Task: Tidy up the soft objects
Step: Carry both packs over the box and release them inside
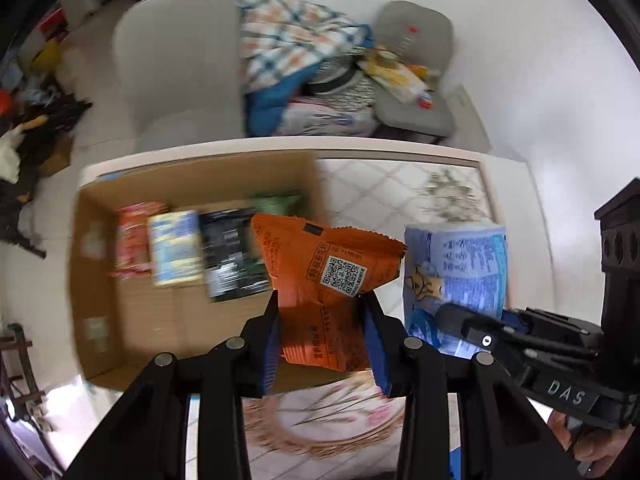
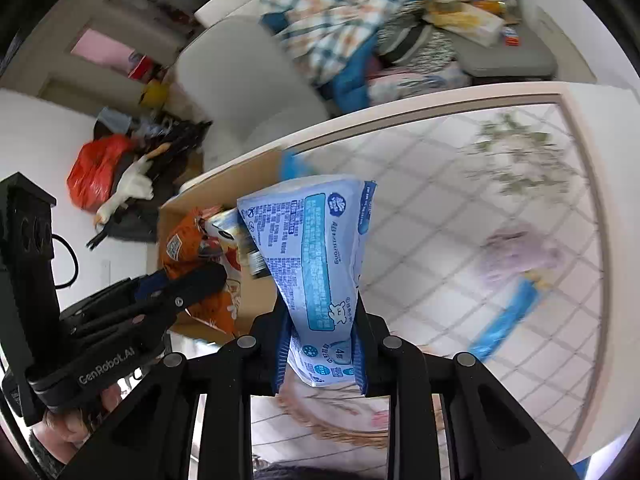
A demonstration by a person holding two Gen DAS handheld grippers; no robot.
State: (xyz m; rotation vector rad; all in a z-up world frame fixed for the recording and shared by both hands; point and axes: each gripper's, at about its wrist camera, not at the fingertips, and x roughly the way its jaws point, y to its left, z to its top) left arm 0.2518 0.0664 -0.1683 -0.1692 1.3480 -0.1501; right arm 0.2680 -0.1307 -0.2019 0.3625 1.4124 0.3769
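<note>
A lived-in home is showing here: at twelve o'clock a grey armchair (image 1: 176,68) is sitting beside a sofa (image 1: 416,64) heaped with a checked quilt (image 1: 288,36), while at nine o'clock clutter and a red bag (image 2: 100,168) are lying on the floor beyond the patterned bench (image 2: 460,208).

Packets (image 1: 176,252) in the box (image 1: 96,280) blur beyond reading; the orange packet (image 2: 188,248) sits half hidden behind the left gripper (image 2: 192,284).
</note>
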